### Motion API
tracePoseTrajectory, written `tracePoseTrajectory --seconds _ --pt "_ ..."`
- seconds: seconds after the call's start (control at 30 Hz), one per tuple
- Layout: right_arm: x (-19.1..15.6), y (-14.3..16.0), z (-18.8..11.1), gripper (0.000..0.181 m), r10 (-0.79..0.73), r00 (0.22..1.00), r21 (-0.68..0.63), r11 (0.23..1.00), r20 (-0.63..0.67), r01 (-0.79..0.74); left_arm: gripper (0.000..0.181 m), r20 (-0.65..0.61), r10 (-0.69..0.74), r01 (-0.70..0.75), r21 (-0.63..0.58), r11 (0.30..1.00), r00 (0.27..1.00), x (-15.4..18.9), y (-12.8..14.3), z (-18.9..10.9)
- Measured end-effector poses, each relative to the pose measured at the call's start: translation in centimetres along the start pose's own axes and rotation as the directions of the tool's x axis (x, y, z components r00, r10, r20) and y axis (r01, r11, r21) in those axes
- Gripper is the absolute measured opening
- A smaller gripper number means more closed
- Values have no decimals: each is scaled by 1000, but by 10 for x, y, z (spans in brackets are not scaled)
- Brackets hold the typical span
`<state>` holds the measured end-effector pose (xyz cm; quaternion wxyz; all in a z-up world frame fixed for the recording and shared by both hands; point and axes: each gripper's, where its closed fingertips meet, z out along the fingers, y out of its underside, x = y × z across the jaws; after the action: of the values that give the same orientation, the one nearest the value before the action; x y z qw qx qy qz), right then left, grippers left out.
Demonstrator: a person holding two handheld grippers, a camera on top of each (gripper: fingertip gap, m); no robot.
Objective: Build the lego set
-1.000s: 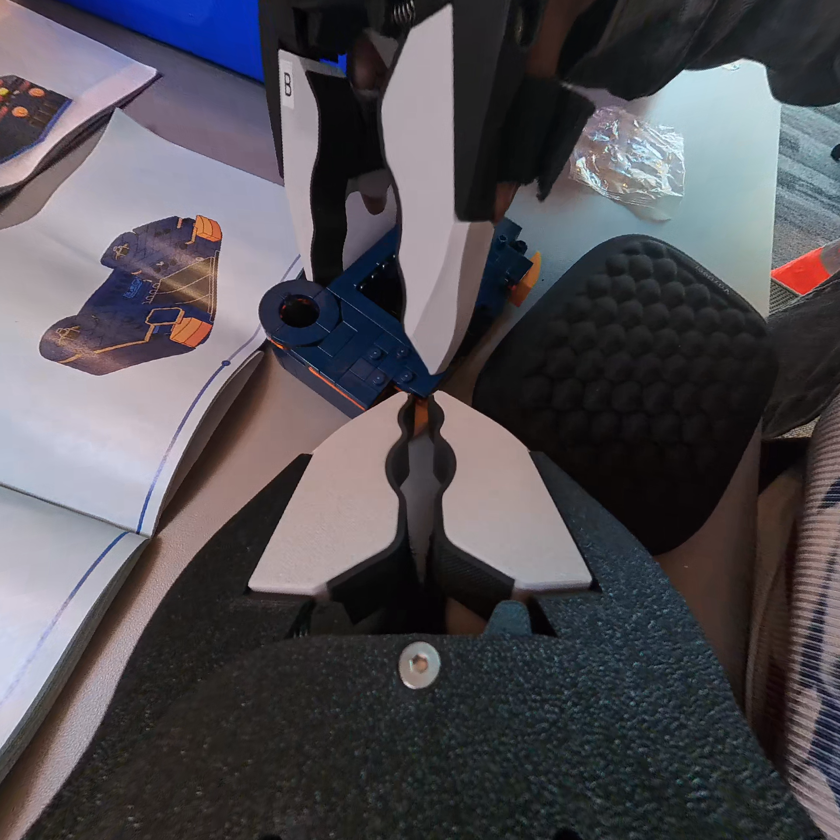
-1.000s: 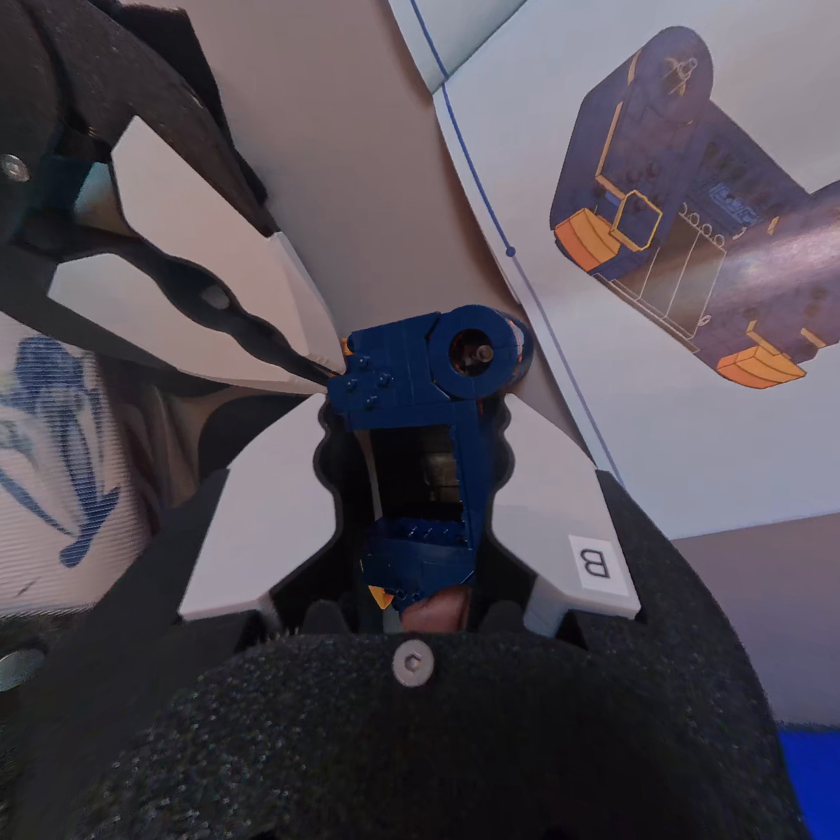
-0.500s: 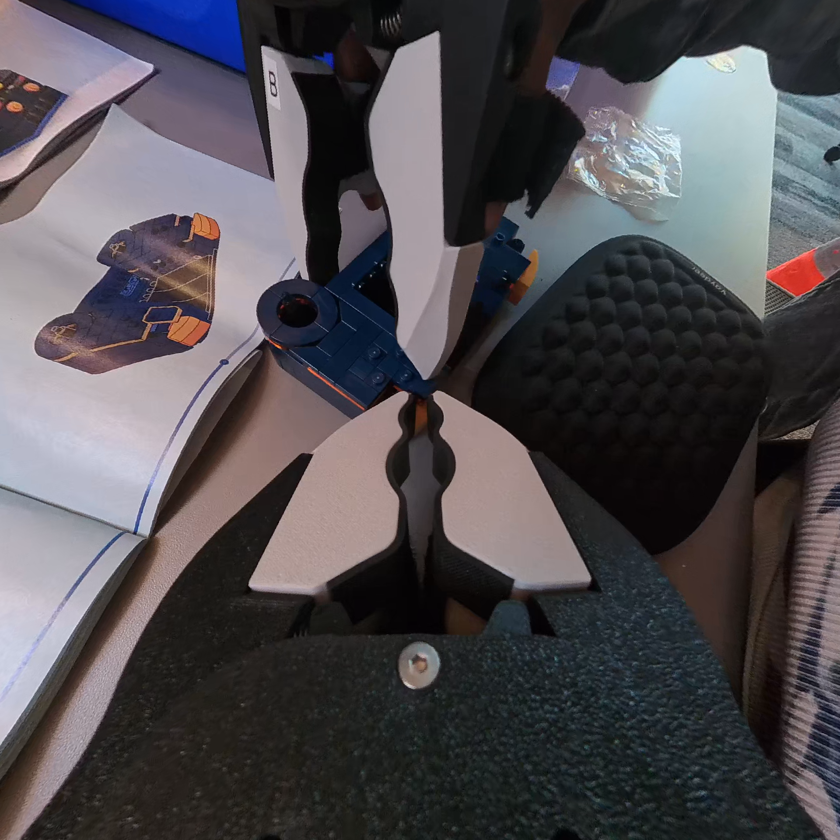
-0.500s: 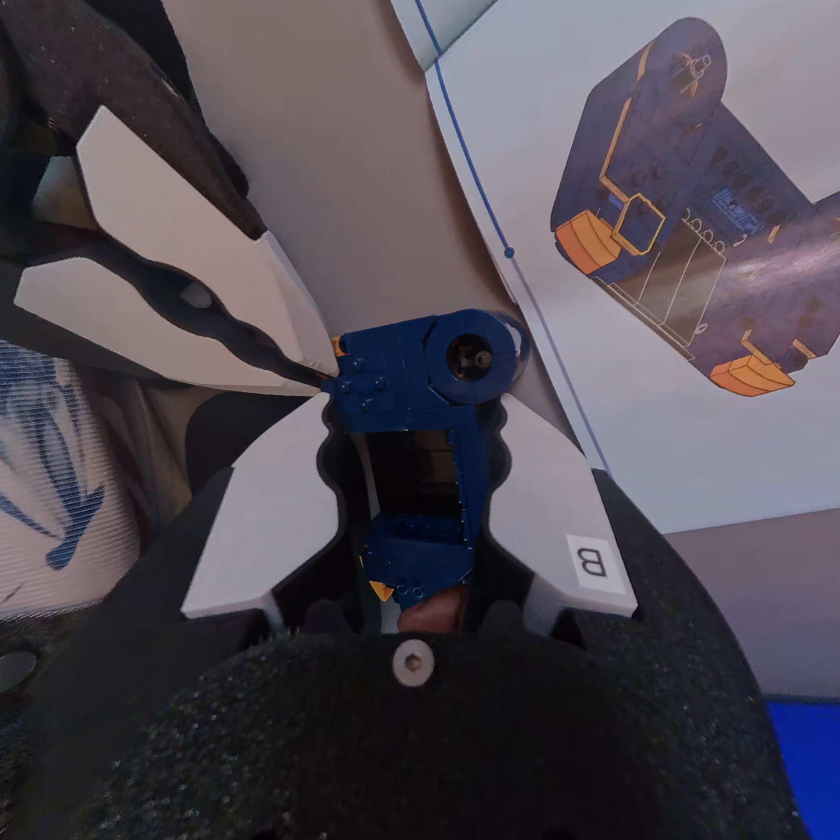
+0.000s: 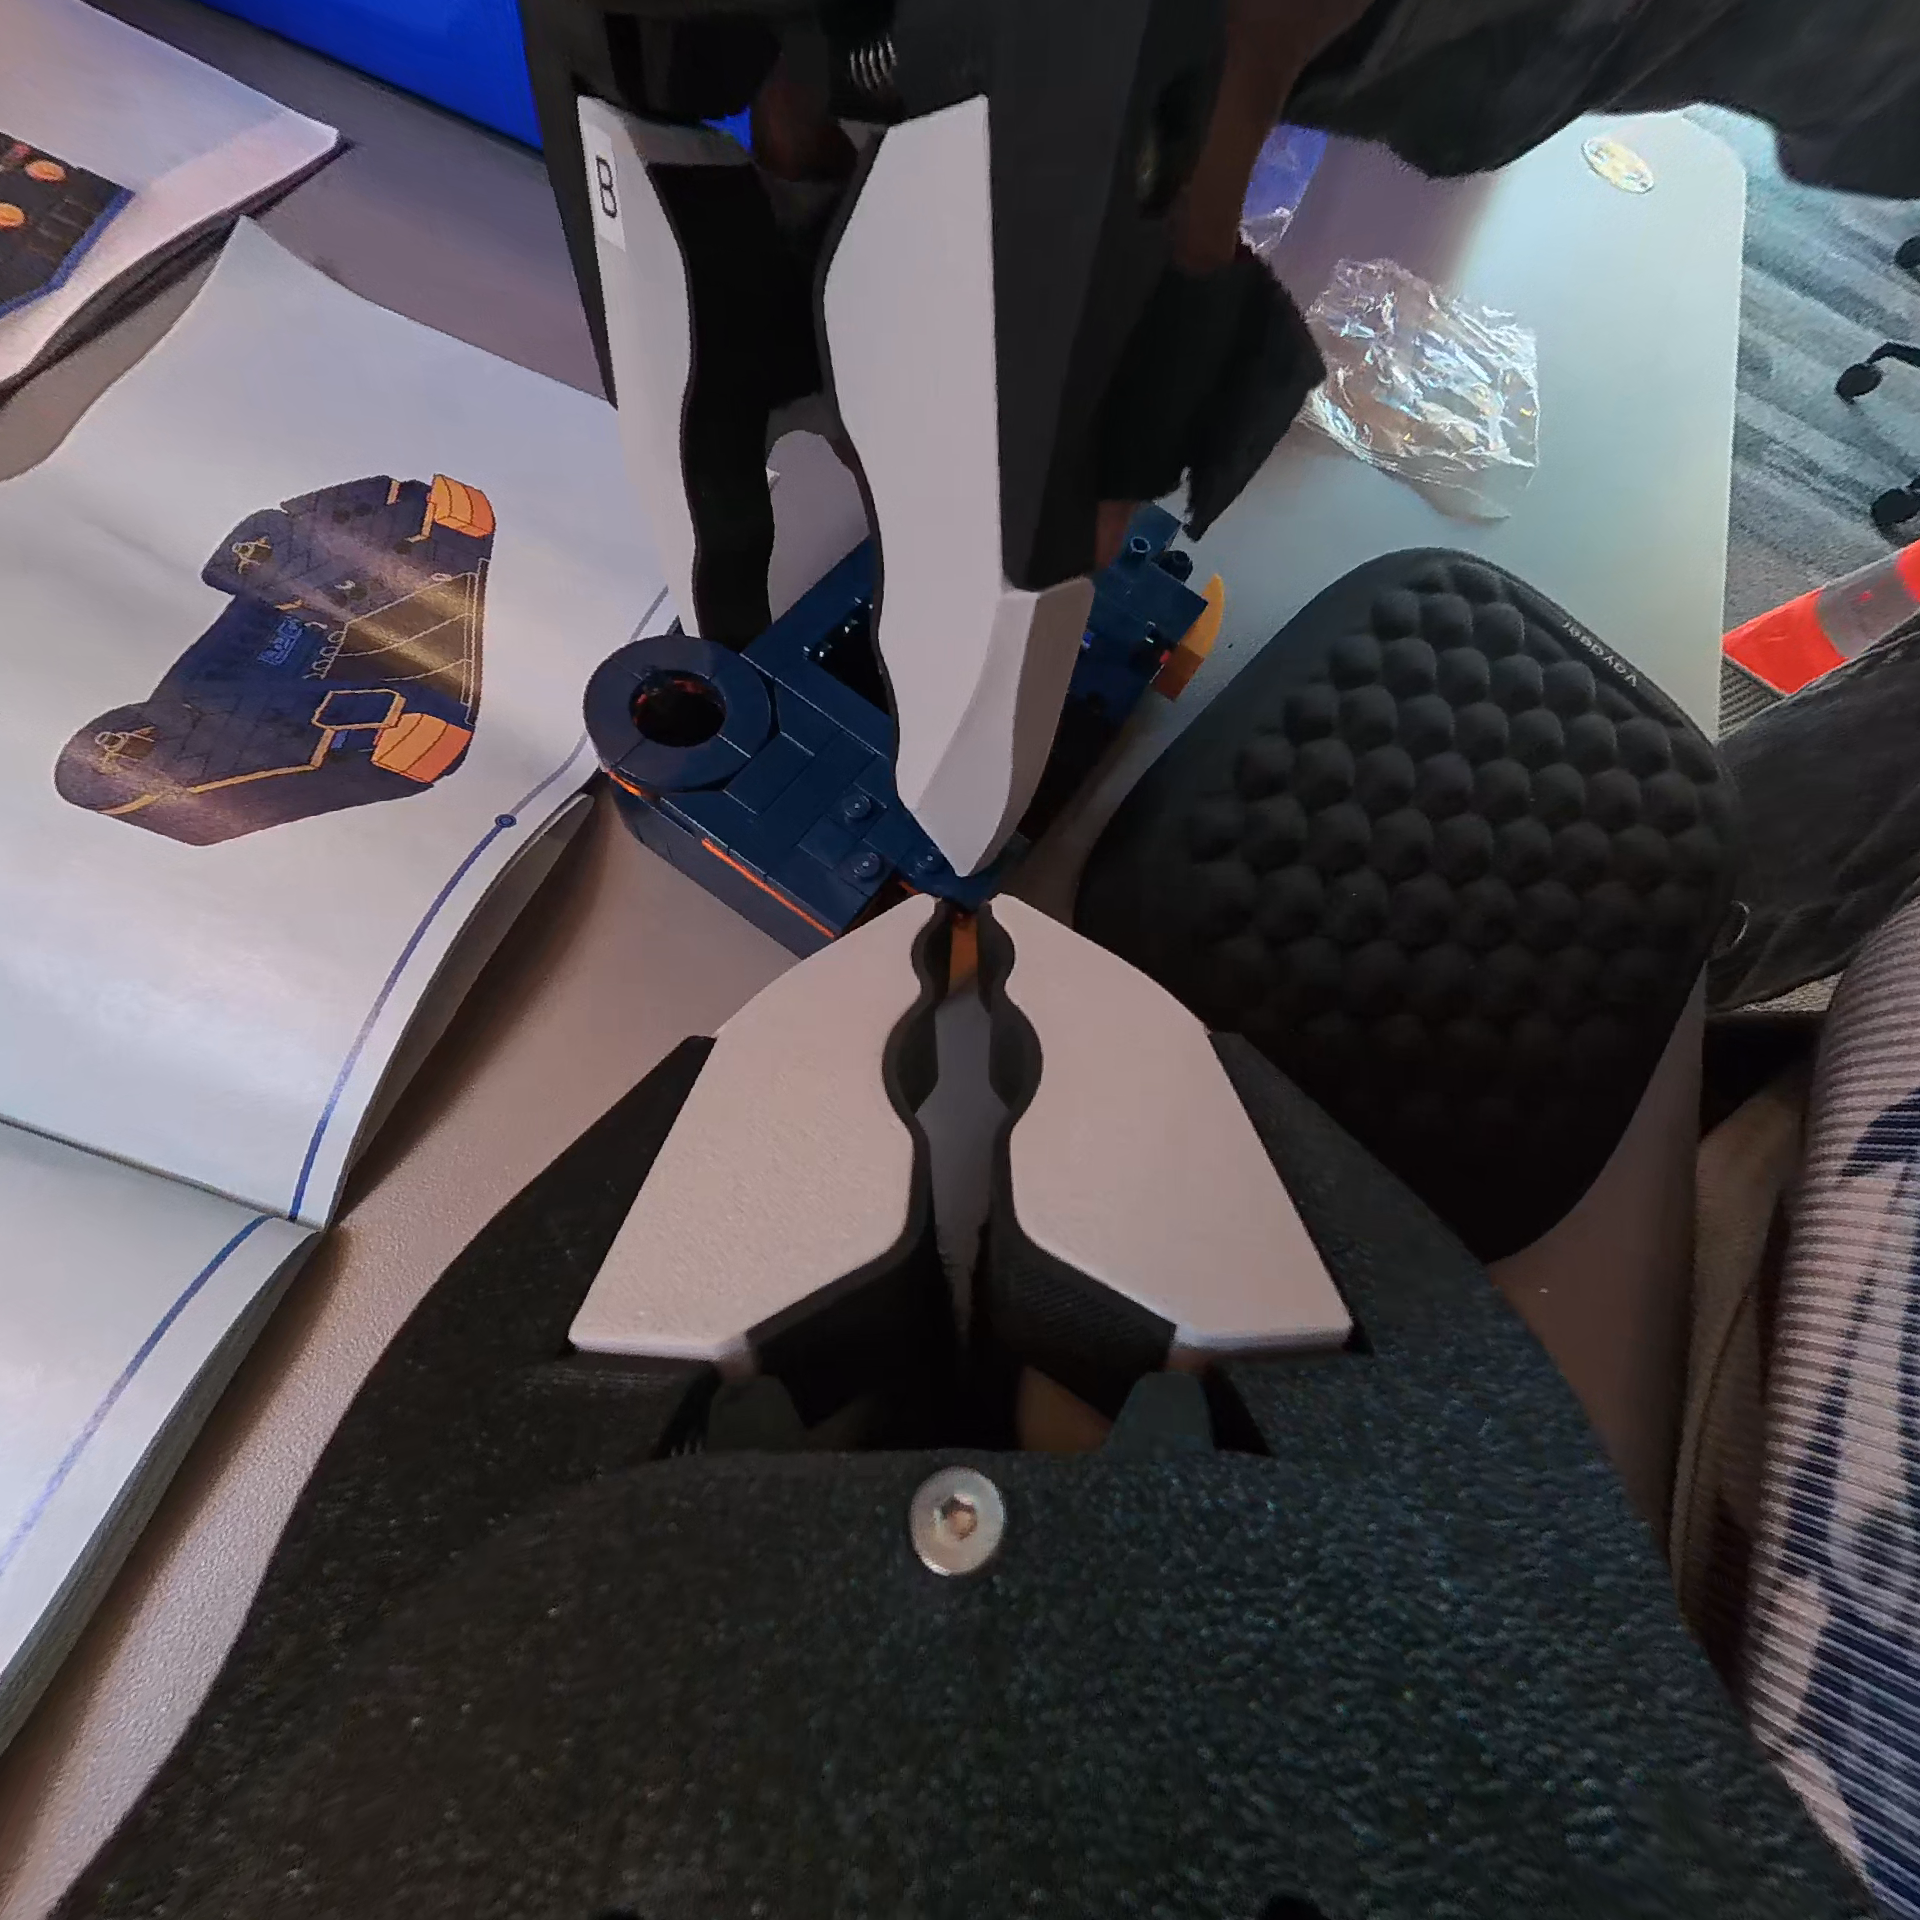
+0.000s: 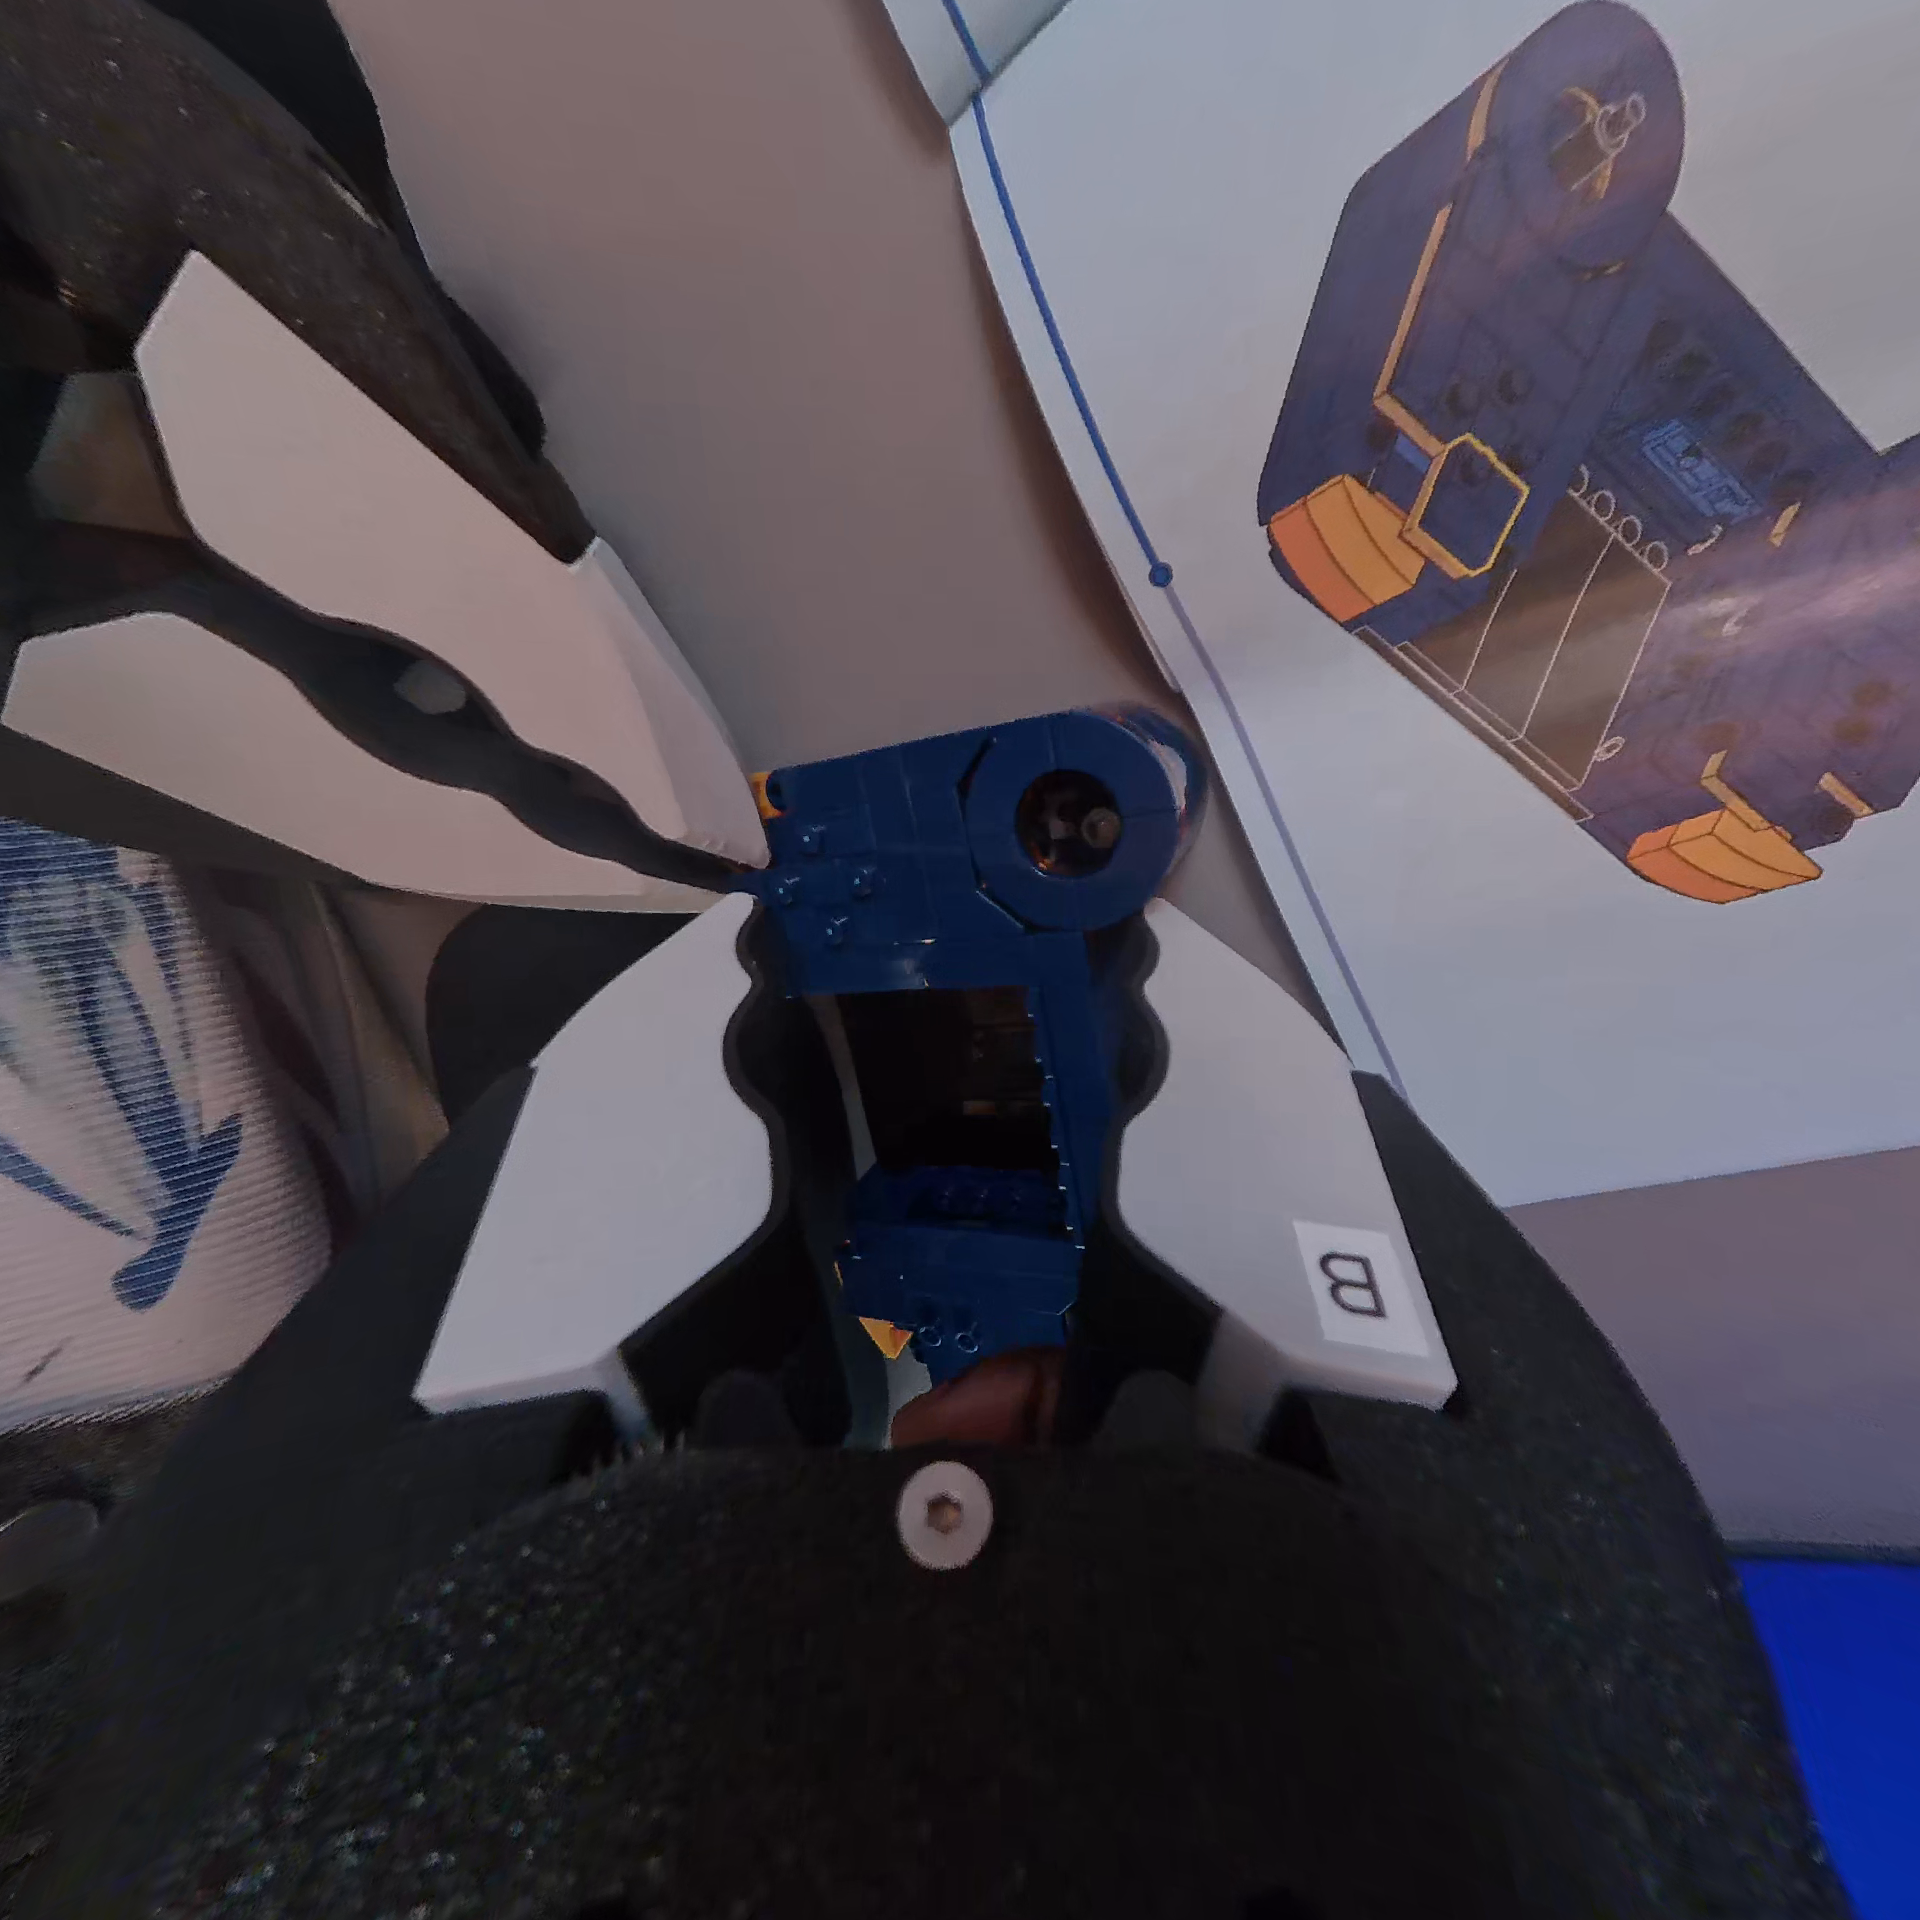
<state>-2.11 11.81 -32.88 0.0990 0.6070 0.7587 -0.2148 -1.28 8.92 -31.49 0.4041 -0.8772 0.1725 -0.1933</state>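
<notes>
The dark-blue brick lego assembly with its round ring end (image 6: 940, 925) sits clamped across its body between the right gripper (image 6: 945, 935) fingers, just above the grey table (image 5: 468, 997). Over the last second little has shifted: the left gripper (image 5: 956, 914), tips pinched together on a small orange piece (image 5: 962, 948), stays pressed to the assembly's corner, so seating is probably unfinished. Only the left wrist view shows the crumpled clear plastic bag (image 5: 1423, 384) at 1 o'clock; the open instruction booklet (image 6: 1558, 831) fills the right view's 2 o'clock.

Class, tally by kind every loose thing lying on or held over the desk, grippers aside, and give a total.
Lego model: 1
Instruction booklets, open and closed: 2
Crumpled clear bags: 1
Black bumpy pads: 1
Total: 5
</notes>
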Motion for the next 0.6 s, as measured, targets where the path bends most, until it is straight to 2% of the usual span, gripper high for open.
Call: tracePoseTrajectory --seconds 0.37,0.47,0.6 --pt "-1 1 0 65 21 1000 -23 999 -18 -22 4 -11 -8 8 1 1000 1000 0 0 0" --pt "-1 0 1 65 11 1000 1 1000 -21 -11 4 -41 -27 27 3 1000 999 2 0 -1" --pt "-1 0 0 65 5 1000 37 999 -30 -4 5 -22 -2 2 -3 1000 1000 2 0 -1"
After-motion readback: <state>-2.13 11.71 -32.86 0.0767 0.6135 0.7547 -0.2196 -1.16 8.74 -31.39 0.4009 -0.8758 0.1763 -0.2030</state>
